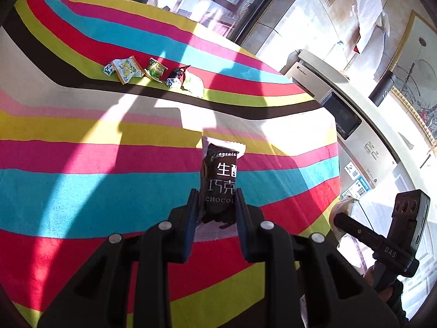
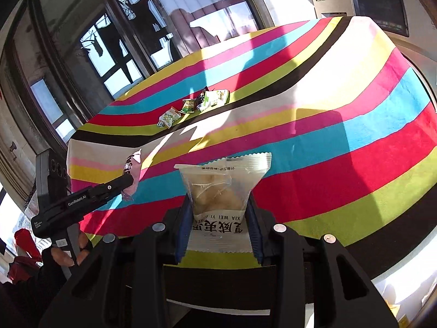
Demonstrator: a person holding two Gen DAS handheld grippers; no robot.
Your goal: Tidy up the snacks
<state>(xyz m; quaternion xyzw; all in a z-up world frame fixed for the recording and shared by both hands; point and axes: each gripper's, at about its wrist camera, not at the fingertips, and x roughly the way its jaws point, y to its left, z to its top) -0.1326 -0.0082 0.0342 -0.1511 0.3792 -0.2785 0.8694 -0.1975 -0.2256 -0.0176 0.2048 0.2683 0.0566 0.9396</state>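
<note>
The striped tablecloth point(image 1: 82, 186) is soft, matt woven cloth. Above it the left gripper point(image 1: 217, 207), matt black plastic with ribbed blue pads, clamps a glossy dark chocolate wrapper point(image 1: 220, 183). The right gripper point(image 2: 220, 218), the same plastic, pinches a clear, shiny film cake packet point(image 2: 221, 188). Far across the cloth, small snack packets point(image 1: 153, 72) gleam like foil.

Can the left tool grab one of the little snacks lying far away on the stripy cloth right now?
Probably not yet. The left tool is shut on a dark brown chocolate bar packet, so it is full. The striped cloth between it and the small wrapped snacks looks bare.
</note>
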